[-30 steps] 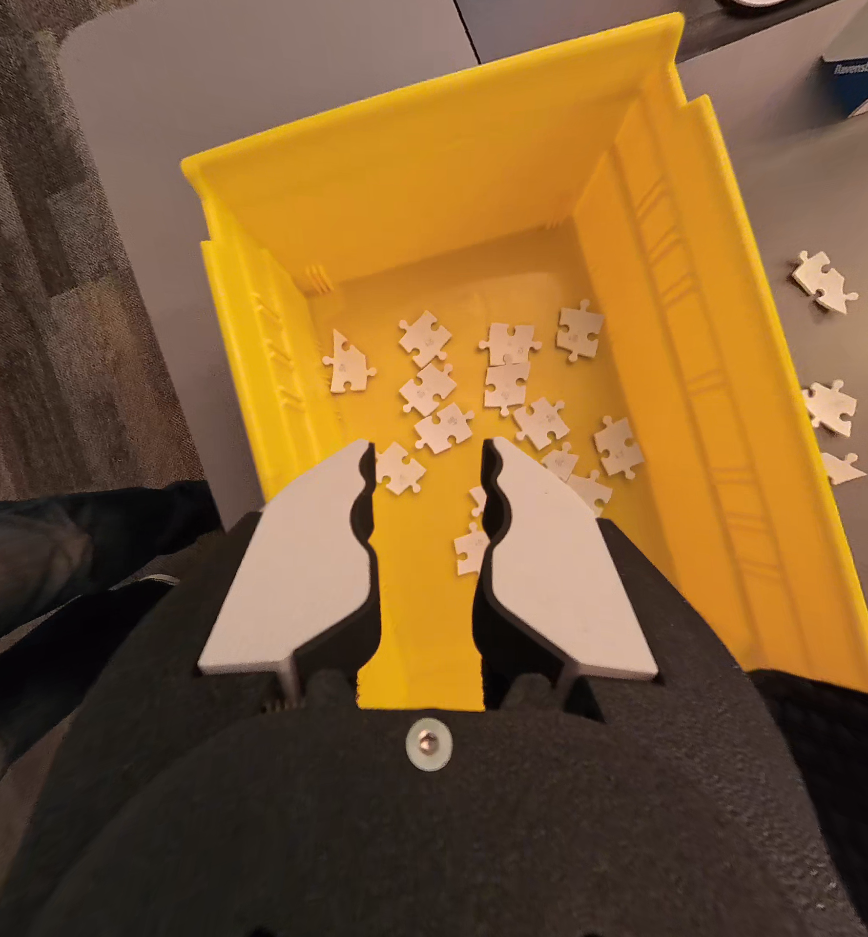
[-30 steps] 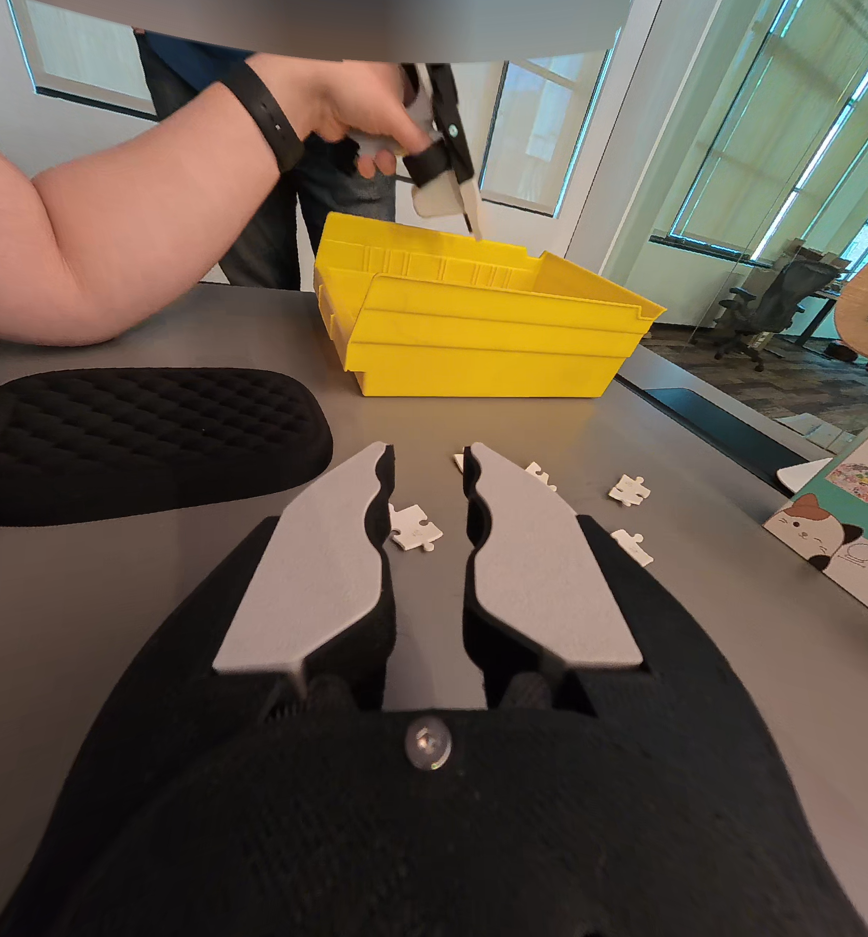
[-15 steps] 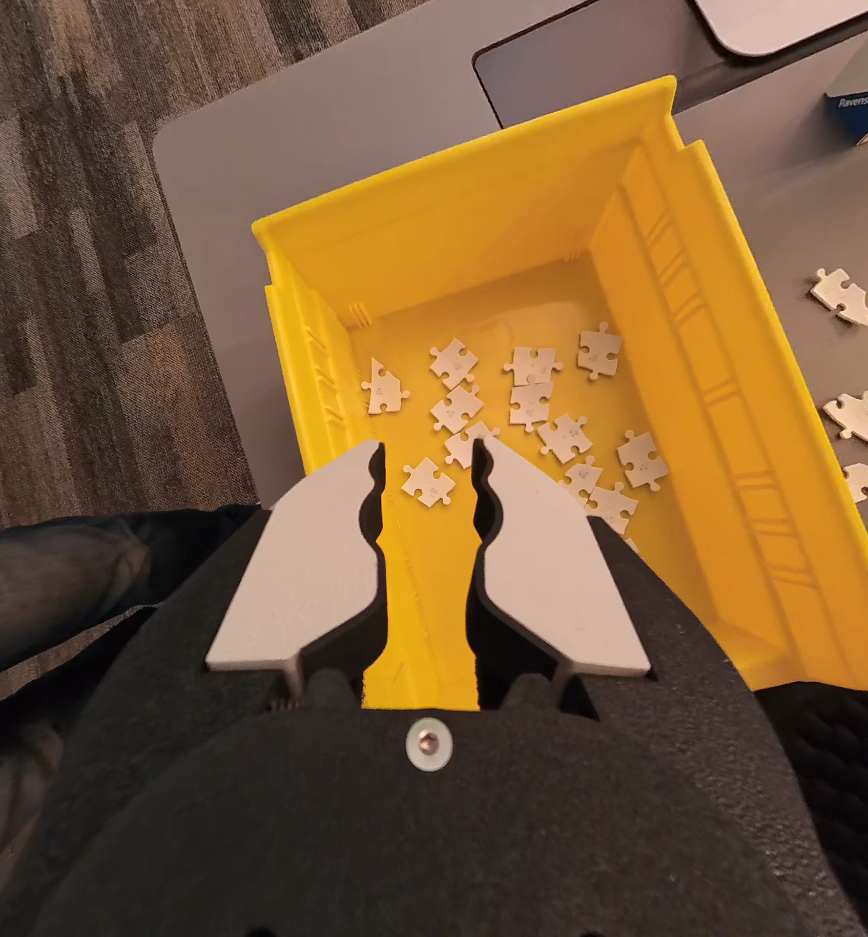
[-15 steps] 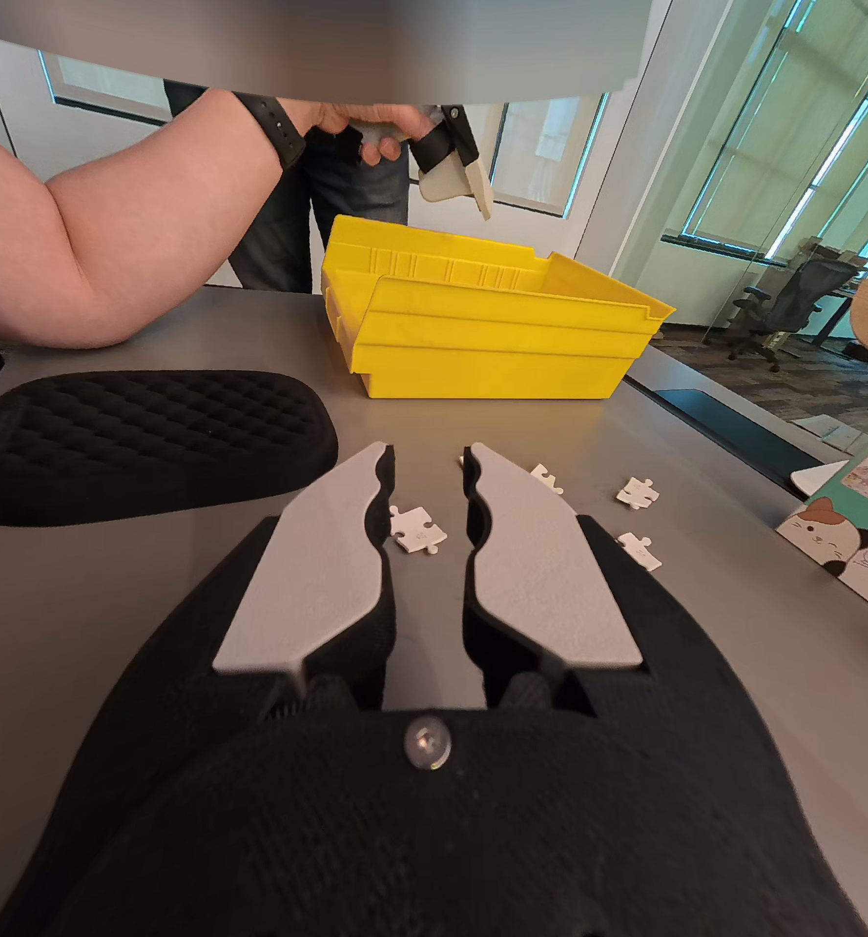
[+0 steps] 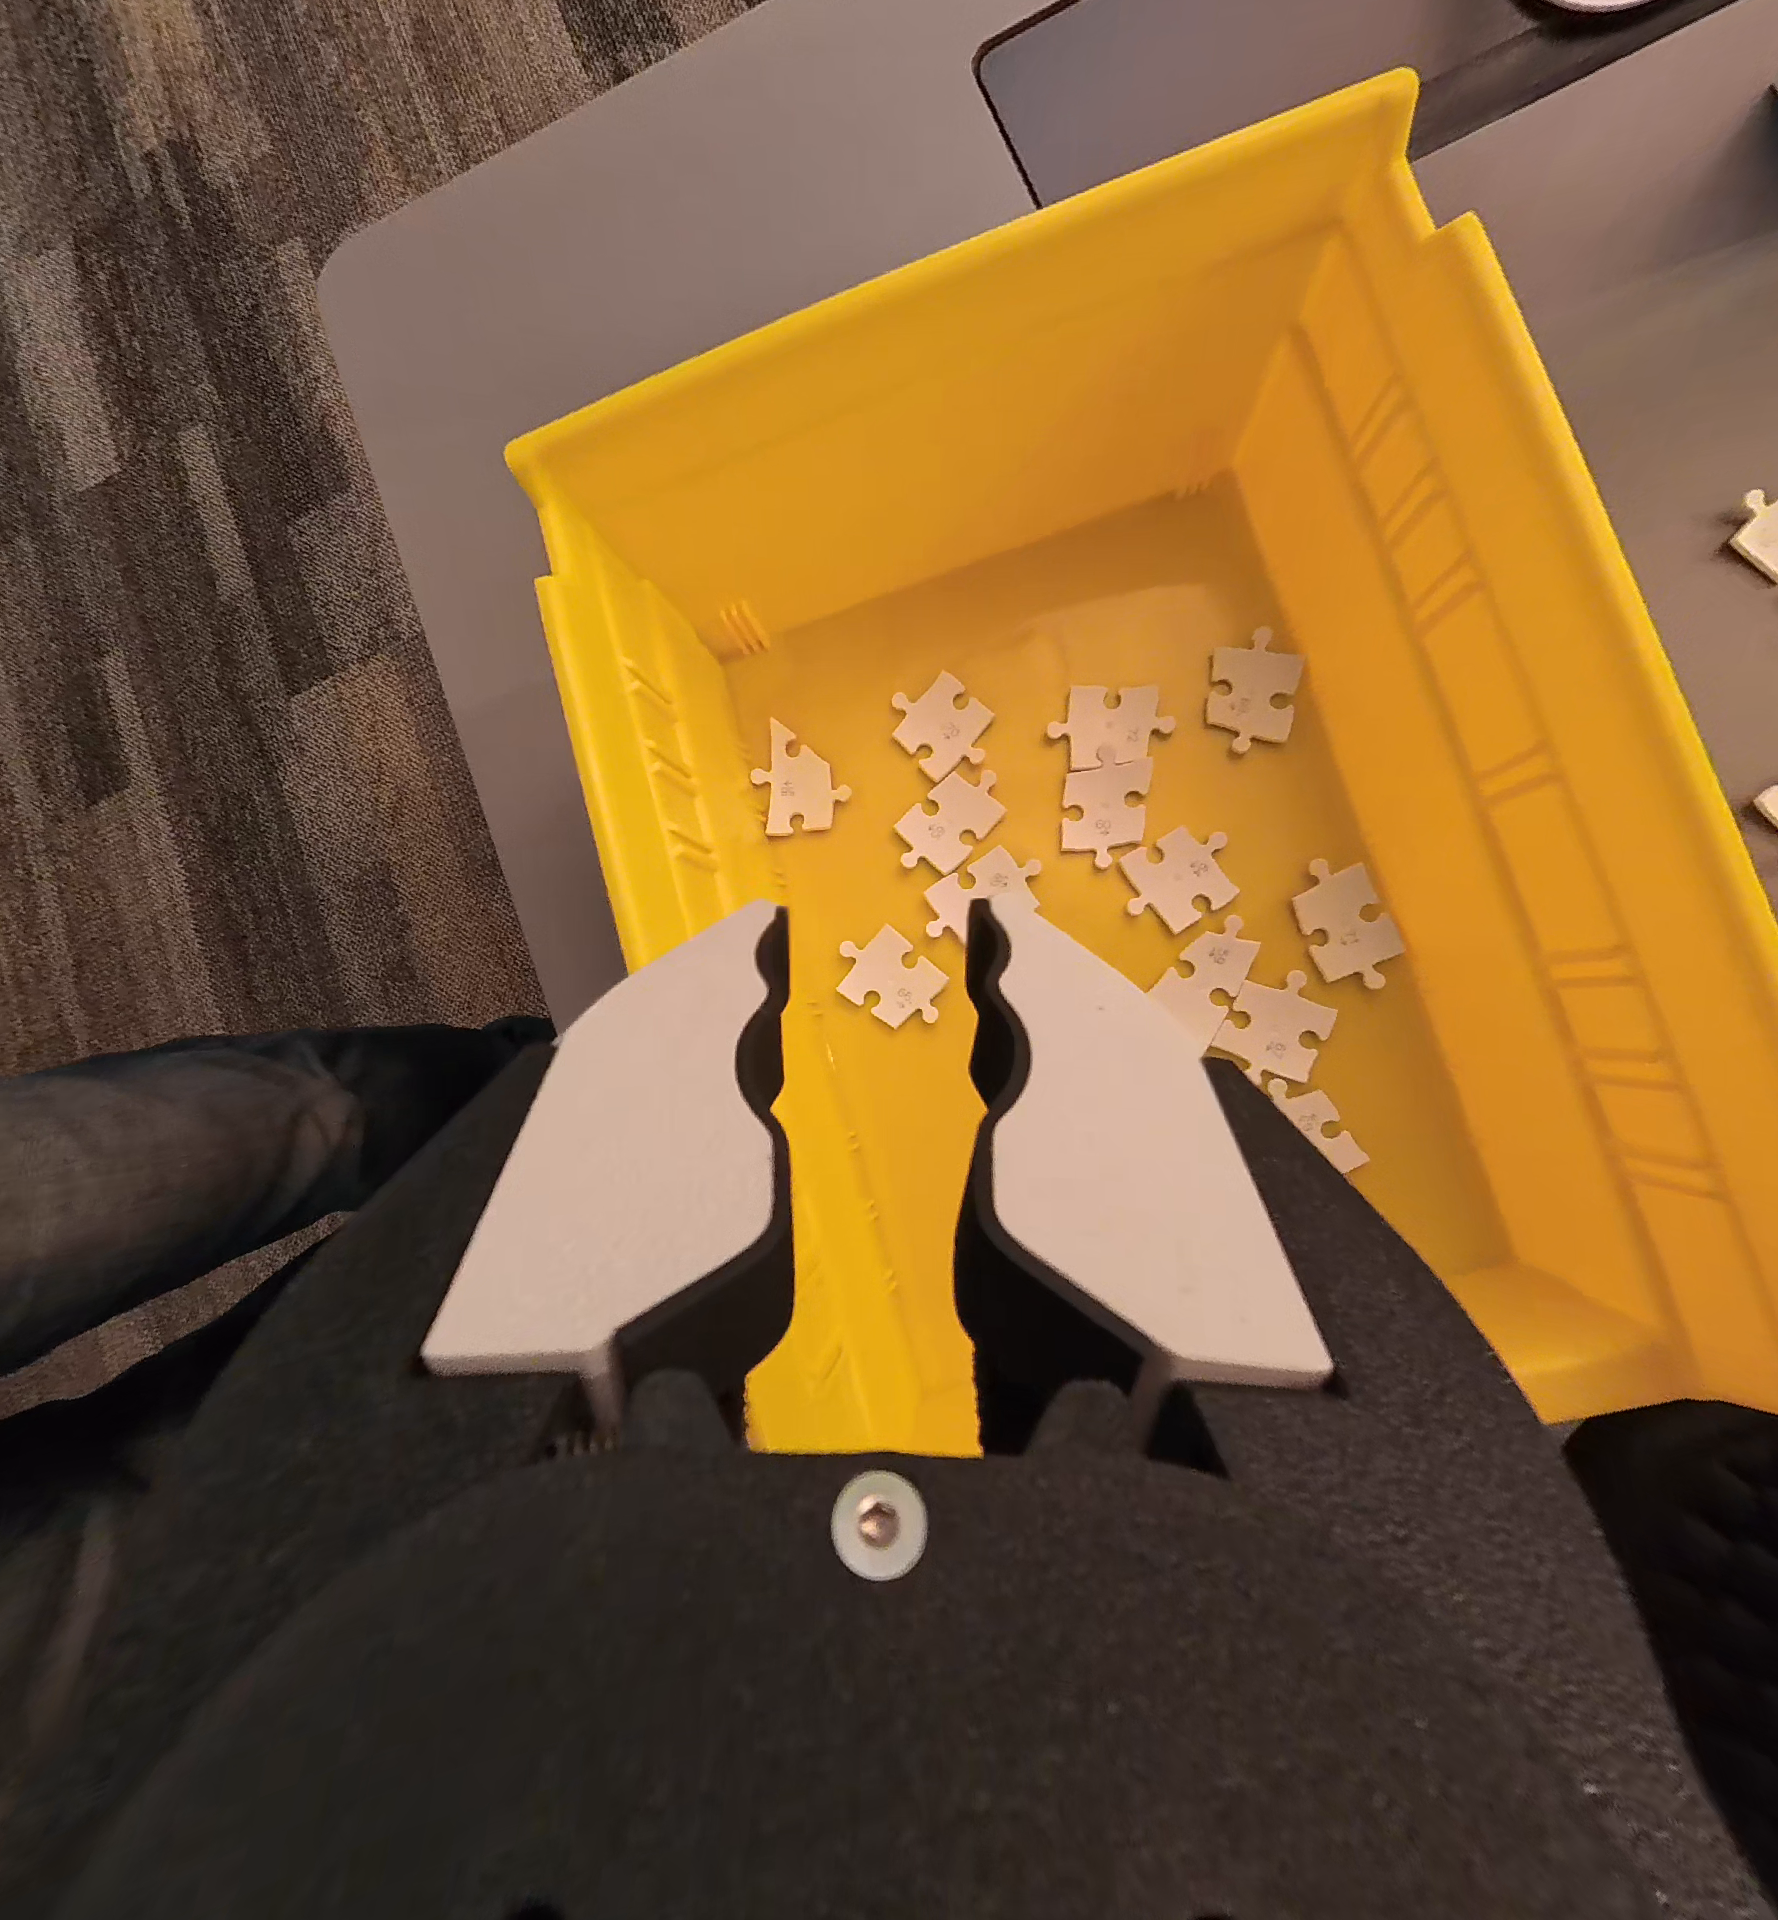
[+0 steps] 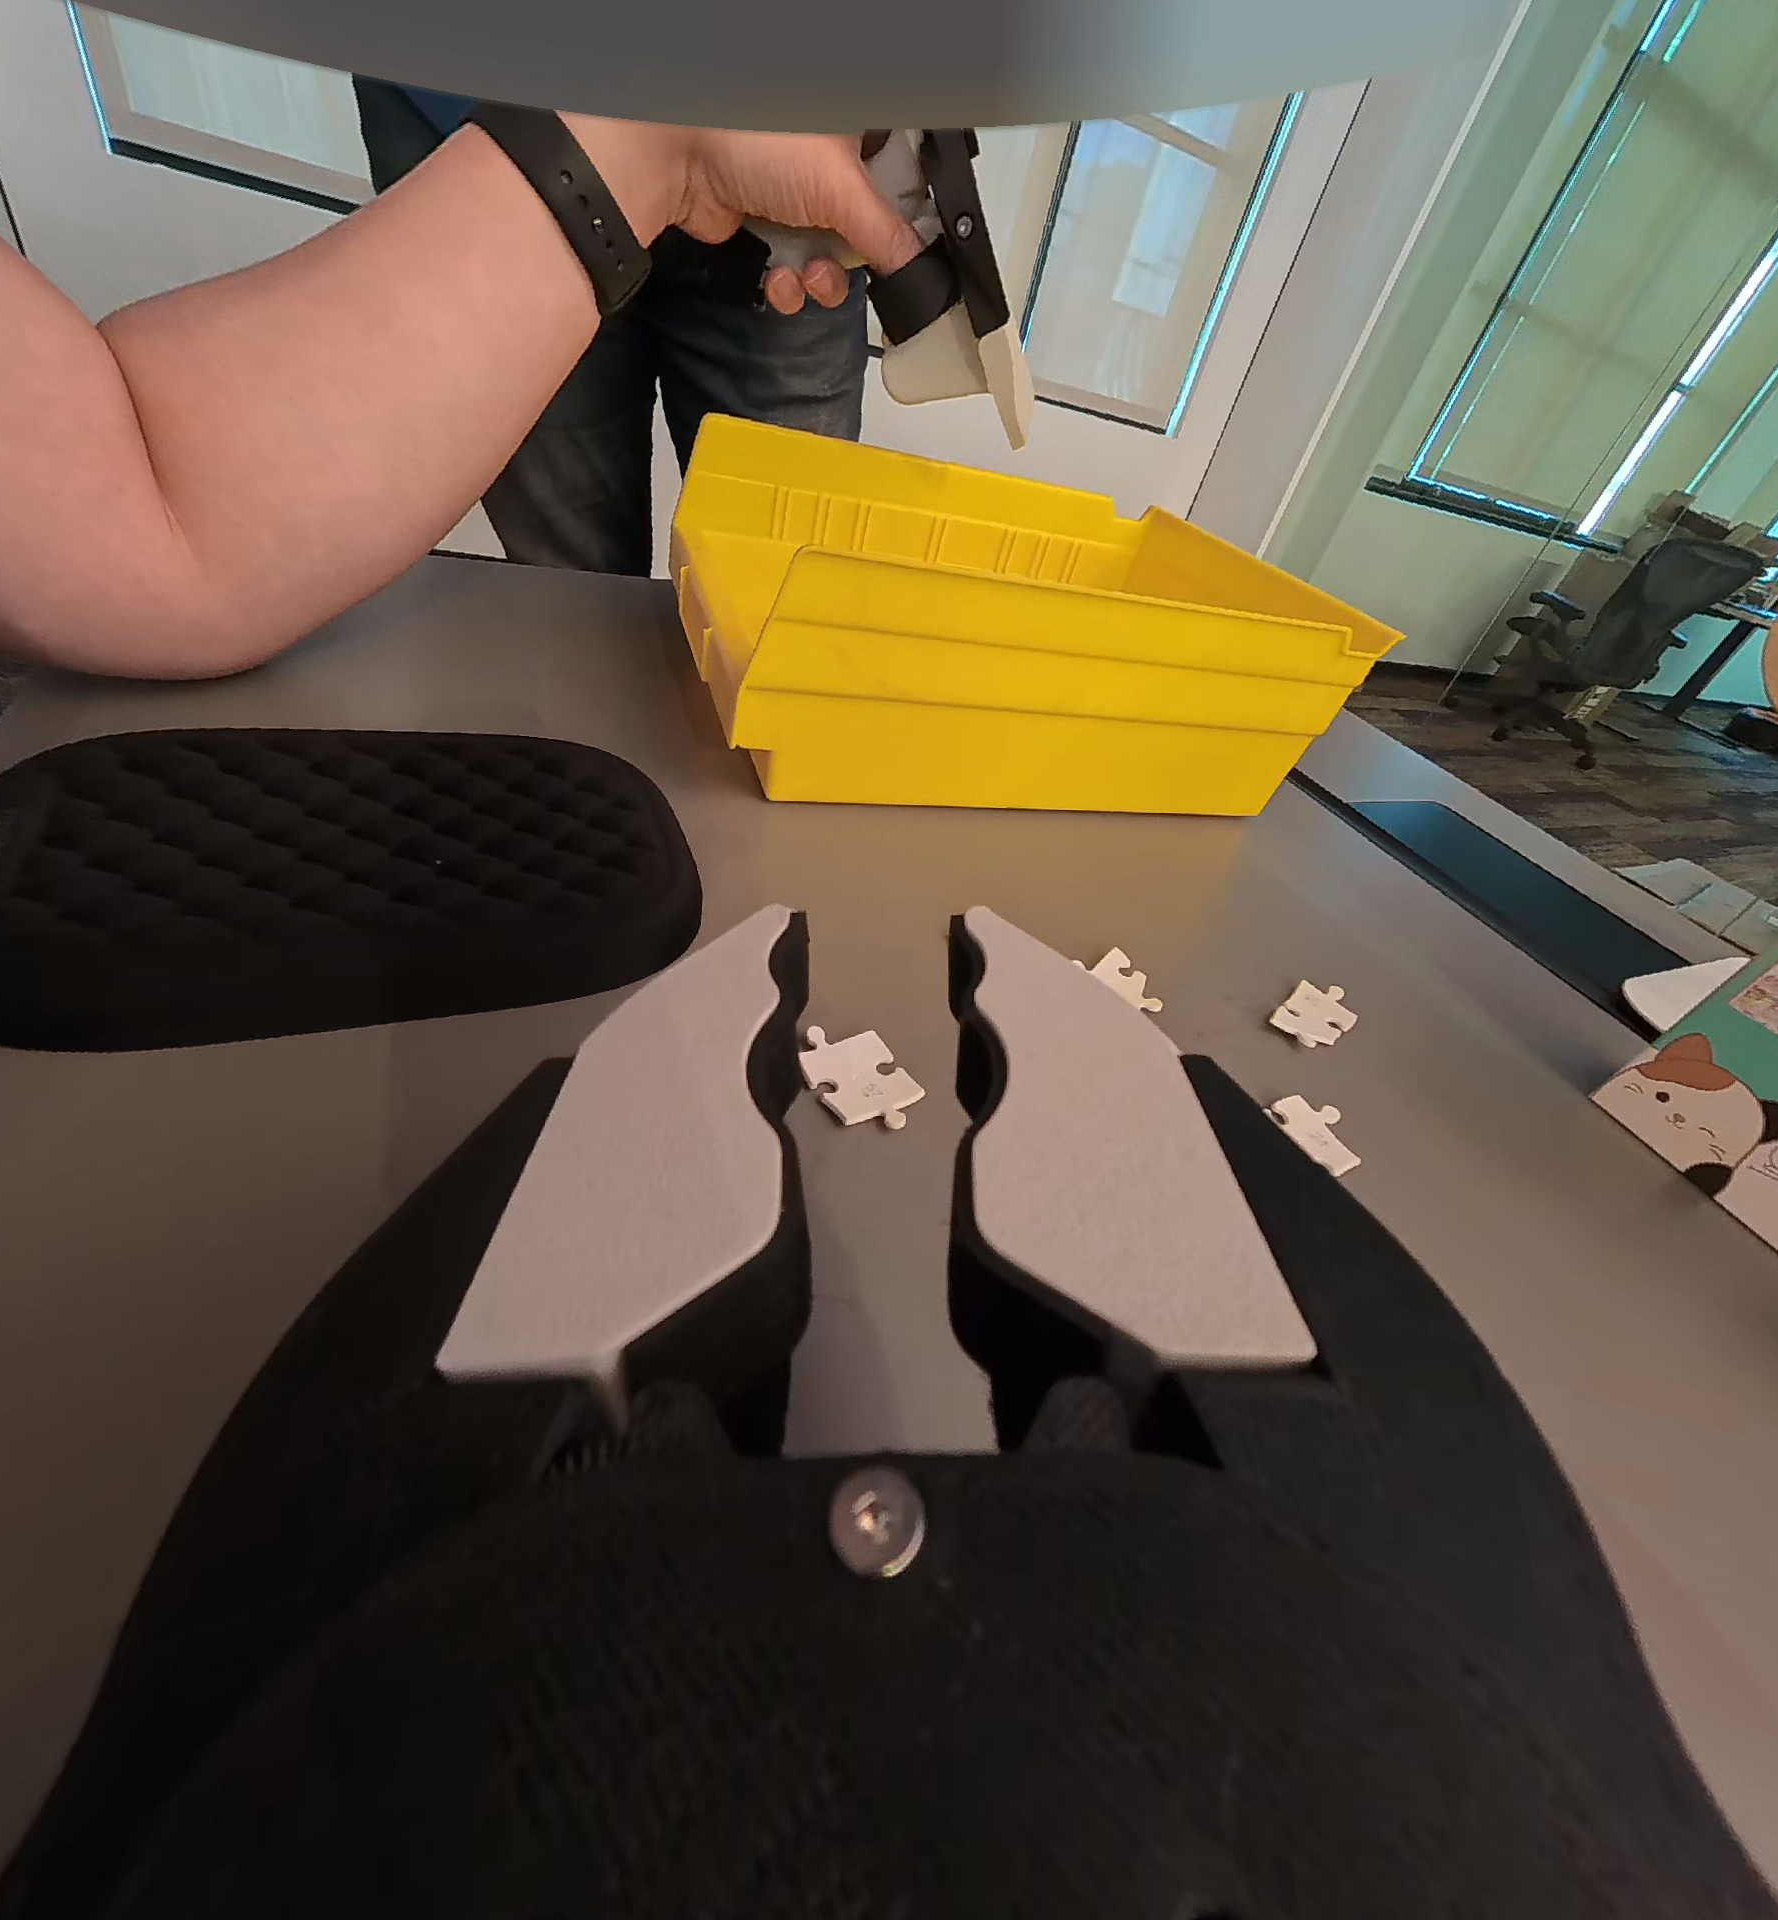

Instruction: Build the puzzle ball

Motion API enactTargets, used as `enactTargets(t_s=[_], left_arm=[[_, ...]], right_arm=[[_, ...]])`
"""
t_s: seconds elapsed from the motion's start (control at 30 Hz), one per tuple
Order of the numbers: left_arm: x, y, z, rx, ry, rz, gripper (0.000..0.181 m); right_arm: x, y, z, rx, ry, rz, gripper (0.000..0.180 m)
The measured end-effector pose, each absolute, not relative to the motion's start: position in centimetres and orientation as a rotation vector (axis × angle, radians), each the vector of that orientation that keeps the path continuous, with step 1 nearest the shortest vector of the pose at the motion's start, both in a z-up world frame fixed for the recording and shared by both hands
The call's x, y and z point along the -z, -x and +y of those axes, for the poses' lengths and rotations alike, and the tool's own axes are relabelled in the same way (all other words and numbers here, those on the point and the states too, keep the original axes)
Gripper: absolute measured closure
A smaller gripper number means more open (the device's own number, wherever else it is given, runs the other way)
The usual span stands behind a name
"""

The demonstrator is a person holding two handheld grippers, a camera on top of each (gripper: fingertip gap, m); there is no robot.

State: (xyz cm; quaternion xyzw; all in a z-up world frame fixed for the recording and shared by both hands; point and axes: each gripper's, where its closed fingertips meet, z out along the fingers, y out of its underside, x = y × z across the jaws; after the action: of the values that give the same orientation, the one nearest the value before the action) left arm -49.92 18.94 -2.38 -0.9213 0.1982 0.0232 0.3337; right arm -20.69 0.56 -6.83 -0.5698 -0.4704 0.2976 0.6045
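Grey table in an office with tall windows; yellow bin near its edge, above patterned carpet.

Left gripper hangs above the bin, fingers spread, nothing between them; a hand holds it aloft. Pale puzzle pieces lie scattered face-down on the bin floor, some overlapping. Right gripper sits low over the table, fingers parted and empty, one loose piece lying just beyond its tips. More table pieces to the right. Black pad left; printed box at right edge.
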Motion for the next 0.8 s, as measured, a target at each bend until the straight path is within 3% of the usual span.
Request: enactTargets(t_s=[0.43, 0.6, 0.8], left_arm=[[2.9, 49.4, 19.4, -0.117, 2.387, 0.604, 0.148], [3.5, 47.6, 20.0, -0.205, 2.304, 0.988, 0.146], [7.0, 49.5, 23.3, -0.574, 2.338, 1.654, 0.125]], right_arm=[[6.9, 20.8, 0.5, -0.692, 1.321, -1.092, 0.153], [6.7, 20.7, 0.9, -0.706, 1.319, -1.082, 0.153], [6.2, 20.5, 0.6, -0.779, 1.320, -1.035, 0.153]])
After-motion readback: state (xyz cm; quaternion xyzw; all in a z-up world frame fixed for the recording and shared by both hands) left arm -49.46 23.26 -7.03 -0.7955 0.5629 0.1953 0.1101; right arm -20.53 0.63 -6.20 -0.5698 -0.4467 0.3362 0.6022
